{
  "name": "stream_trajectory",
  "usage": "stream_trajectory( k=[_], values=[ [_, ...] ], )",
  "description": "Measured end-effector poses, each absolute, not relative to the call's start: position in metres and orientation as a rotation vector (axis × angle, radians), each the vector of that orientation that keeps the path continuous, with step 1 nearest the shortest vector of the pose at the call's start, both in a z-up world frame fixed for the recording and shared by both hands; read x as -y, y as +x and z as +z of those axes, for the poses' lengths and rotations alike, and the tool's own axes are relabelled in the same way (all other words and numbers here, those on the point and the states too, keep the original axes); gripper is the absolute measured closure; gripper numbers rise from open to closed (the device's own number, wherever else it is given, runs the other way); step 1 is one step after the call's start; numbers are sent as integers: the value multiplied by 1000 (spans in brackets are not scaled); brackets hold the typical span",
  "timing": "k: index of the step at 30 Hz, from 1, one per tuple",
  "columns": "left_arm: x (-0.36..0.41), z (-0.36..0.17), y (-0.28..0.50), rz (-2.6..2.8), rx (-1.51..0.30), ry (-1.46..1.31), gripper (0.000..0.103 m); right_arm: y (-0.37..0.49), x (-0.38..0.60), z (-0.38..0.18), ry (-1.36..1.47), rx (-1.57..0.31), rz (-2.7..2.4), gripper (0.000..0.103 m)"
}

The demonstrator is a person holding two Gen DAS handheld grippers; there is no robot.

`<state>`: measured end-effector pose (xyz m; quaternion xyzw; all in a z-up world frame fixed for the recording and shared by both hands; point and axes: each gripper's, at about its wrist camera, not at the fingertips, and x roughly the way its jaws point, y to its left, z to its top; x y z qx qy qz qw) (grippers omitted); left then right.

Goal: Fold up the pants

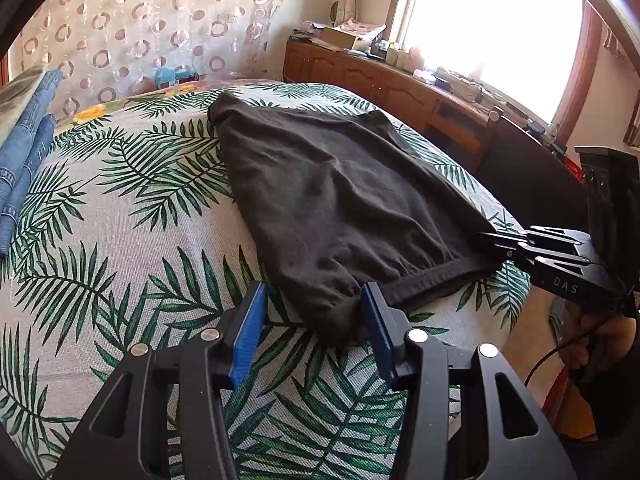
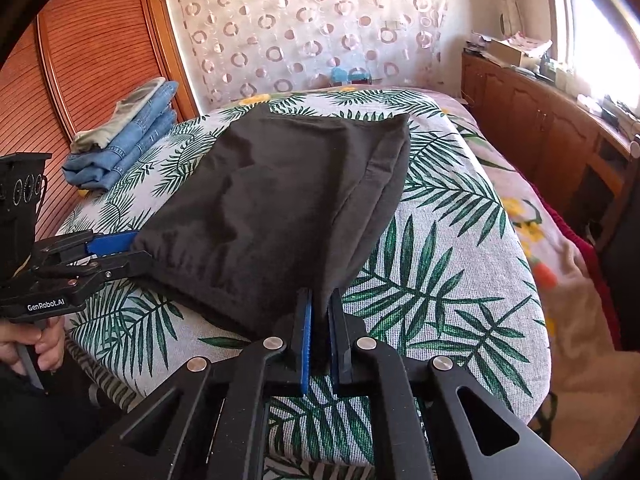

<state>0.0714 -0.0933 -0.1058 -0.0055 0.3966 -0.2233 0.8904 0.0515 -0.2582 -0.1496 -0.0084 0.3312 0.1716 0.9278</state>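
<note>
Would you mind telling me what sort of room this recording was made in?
Most likely a home bedroom: a bed with a palm-leaf cover, folded jeans stacked beside the black pants, and a cluttered wooden sideboard beneath a sunny window.

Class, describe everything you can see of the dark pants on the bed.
The dark pants are charcoal-black, of soft, matte, knit-looking fabric, slightly wrinkled. They lie on the palm-leaf bedspread, already folded into a broad, tapering shape, with a gathered hemmed band along the near edge. The right gripper is shut on the near right corner. The left gripper has its blue pads either side of the near left corner, not visibly pressing. Nothing else touches them.
</note>
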Motion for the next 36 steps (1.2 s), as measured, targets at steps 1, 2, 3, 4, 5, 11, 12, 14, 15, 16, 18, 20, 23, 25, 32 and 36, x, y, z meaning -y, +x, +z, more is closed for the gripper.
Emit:
stream_trajectory(
  k=[1,2,3,4,5,11,12,14,15,16,18,20,23,25,32,36],
  values=[
    [94,-106,71,-472,-824,-13,60,51,258,-150,-18,-678,351,97],
    [94,-106,71,-489,-828,-25,65,51,258,-150,-17,-678,349,97],
    [93,-106,70,-496,-831,-33,66,51,259,-150,-16,-677,350,97],
    [93,-106,70,-501,-831,-35,68,51,259,-150,-15,-678,350,97],
    [93,-106,69,-503,-830,-36,68,51,259,-150,-14,-678,350,97],
    [95,-106,66,-541,-833,-60,89,52,259,-150,-7,-678,357,97],
    [95,-104,65,-540,-827,-56,90,52,259,-150,-6,-677,358,97],
    [96,-97,63,-542,-805,-47,92,52,260,-149,-1,-669,369,97],
    [96,-91,62,-543,-794,-47,92,51,260,-147,-1,-663,373,97],
    [95,-83,61,-545,-774,-48,92,51,260,-145,-2,-654,375,97],
    [93,-67,60,-549,-736,-54,92,50,260,-136,-2,-634,383,98],
    [90,-47,61,-550,-693,-53,92,49,260,-121,-11,-599,387,98],
    [85,-13,63,-547,-623,-41,93,46,259,-97,-21,-541,399,98],
    [83,8,63,-544,-579,-35,93,43,258,-77,-32,-495,410,98],
    [68,73,58,-519,-454,-15,93,25,249,-18,-71,-358,448,98],
    [61,102,57,-499,-397,-5,93,14,243,15,-94,-285,467,98]
  ],
)
